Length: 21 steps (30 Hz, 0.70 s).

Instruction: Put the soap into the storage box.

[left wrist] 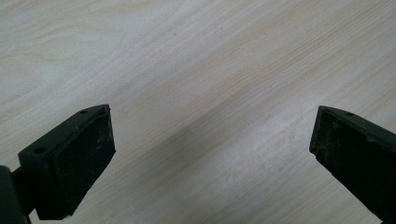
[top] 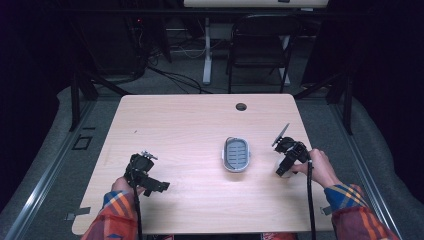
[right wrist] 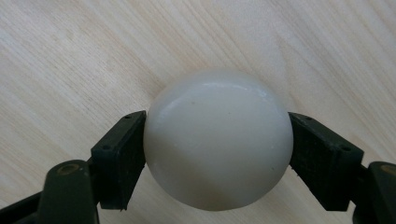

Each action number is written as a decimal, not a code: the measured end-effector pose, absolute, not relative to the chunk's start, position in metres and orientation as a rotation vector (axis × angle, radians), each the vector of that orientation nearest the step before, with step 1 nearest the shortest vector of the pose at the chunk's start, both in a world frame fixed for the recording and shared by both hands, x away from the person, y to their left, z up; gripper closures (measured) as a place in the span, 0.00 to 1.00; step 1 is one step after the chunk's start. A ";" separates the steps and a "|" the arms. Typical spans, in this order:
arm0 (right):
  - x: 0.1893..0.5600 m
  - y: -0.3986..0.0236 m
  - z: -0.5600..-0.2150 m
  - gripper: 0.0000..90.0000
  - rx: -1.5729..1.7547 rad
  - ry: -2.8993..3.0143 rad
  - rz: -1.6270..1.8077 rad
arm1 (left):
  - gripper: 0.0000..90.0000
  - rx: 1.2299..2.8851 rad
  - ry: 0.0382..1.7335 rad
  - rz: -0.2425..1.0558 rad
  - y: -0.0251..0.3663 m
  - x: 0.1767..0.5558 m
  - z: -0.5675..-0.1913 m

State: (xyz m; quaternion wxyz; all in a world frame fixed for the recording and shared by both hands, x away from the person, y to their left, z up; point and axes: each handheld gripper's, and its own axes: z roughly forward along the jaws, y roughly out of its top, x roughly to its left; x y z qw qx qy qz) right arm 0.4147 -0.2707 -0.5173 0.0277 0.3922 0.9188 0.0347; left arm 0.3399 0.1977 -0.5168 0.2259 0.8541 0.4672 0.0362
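Plaid-sleeved forearms come in at the near edge of the pale wooden worktop (top: 200, 115), each hand carrying a black two-jaw tool. At the left, the left tool (top: 150, 186) lies low over the near-left part of the worktop, pointing toward the middle. In the left gripper view (left wrist: 212, 154) its two black jaws stand wide apart, with bare wood grain between them; they hold and touch nothing.

Near the middle, a little right of centre, a small oval grey-and-white tray with a ribbed floor (top: 236, 155) sits flat on the worktop, well apart from the left tool and nearer the right one.

At the right, the right tool (top: 283, 170) is clamped on a smooth, glossy white ball (top: 281, 171) just beside the tray's right side. In the right gripper view (right wrist: 217, 154) the pads (right wrist: 122, 156) press on opposite sides of the ball (right wrist: 218, 140), gripping it across its widest part, with the worktop (right wrist: 70, 56) behind it.
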 end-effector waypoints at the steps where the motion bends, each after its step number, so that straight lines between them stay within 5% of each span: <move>1: 0.415 -0.271 -0.518 0.26 1.208 2.832 0.128 | 0.00 2.355 1.288 0.101 0.198 0.340 -0.517; 21: 0.421 -0.252 -0.508 0.26 1.143 2.842 0.133 | 0.00 2.367 1.281 0.102 0.198 0.340 -0.517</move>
